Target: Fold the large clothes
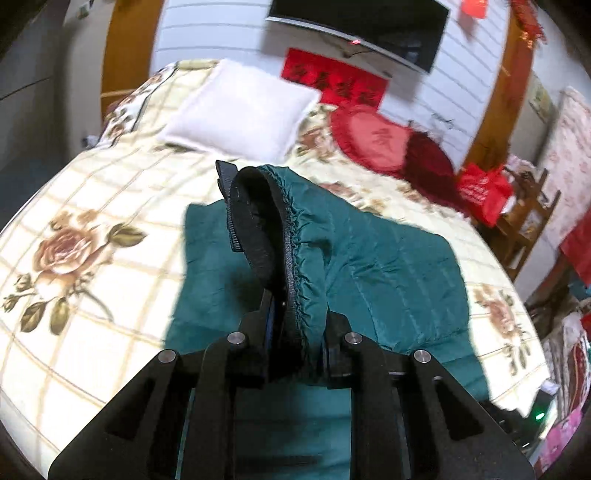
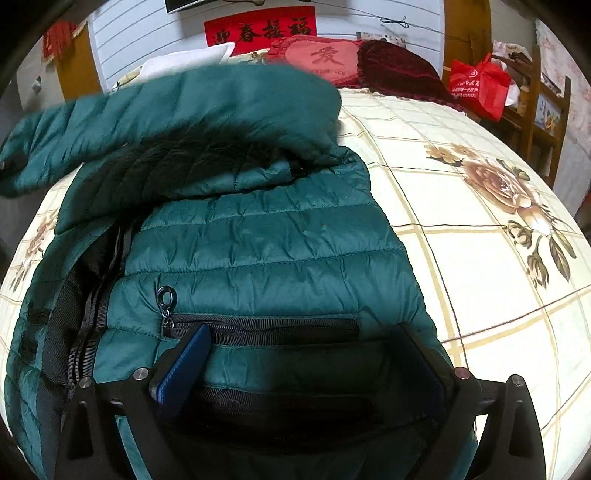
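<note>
Green jacket [image 2: 258, 236] cuff [image 1: 295, 258] clamped in raised left tool [image 1: 291, 317] — right tool [image 2: 299, 354] angled down, spread wide.

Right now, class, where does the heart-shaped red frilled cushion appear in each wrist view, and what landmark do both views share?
Left wrist view: the heart-shaped red frilled cushion lies upper right of centre, on the bed, right of the white pillow.
Right wrist view: it sits top centre, beyond the green quilted jacket.
Shared landmark: the red wall banner with black characters.
</note>
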